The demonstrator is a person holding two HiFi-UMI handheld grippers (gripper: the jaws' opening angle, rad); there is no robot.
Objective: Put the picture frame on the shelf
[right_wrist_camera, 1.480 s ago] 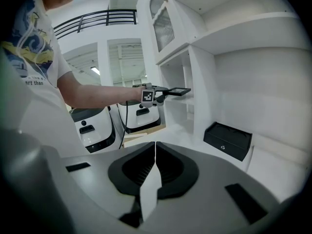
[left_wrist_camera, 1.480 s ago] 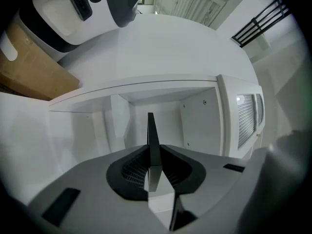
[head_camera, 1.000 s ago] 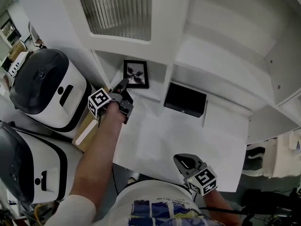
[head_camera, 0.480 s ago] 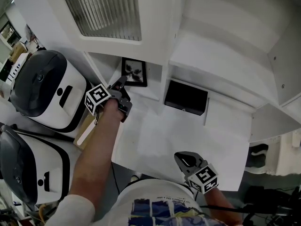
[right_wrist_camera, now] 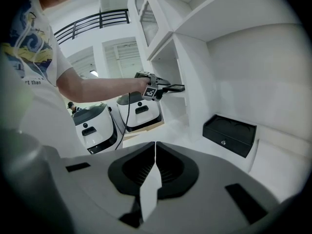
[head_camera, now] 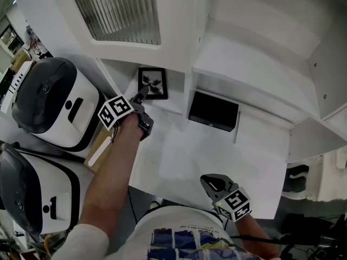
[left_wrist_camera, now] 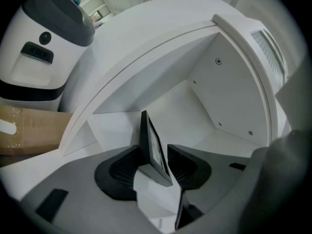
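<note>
A black picture frame (head_camera: pixel 152 83) with a dark flower print stands upright on the floor of the white shelf compartment (head_camera: pixel 172 105). My left gripper (head_camera: pixel 142 94) reaches into that compartment from the front. In the left gripper view the picture frame (left_wrist_camera: pixel 155 141) is edge-on between the jaws of the left gripper (left_wrist_camera: pixel 155 151). They are opening, and a thin gap shows beside the right pad. My right gripper (head_camera: pixel 210 183) hangs low near the person's body, away from the shelf. Seen in its own view, the right gripper (right_wrist_camera: pixel 154 153) is shut on nothing.
A flat black box (head_camera: pixel 213 111) lies in the neighbouring compartment to the right. Two white-and-black machines (head_camera: pixel 51 99) (head_camera: pixel 27 191) stand at the left, with a cardboard box (head_camera: pixel 100 145) between them and the shelf unit. A ribbed glass door (head_camera: pixel 122 10) is above.
My left gripper has edged a little deeper toward the compartment where the frame stands. The right gripper has stayed where it was.
</note>
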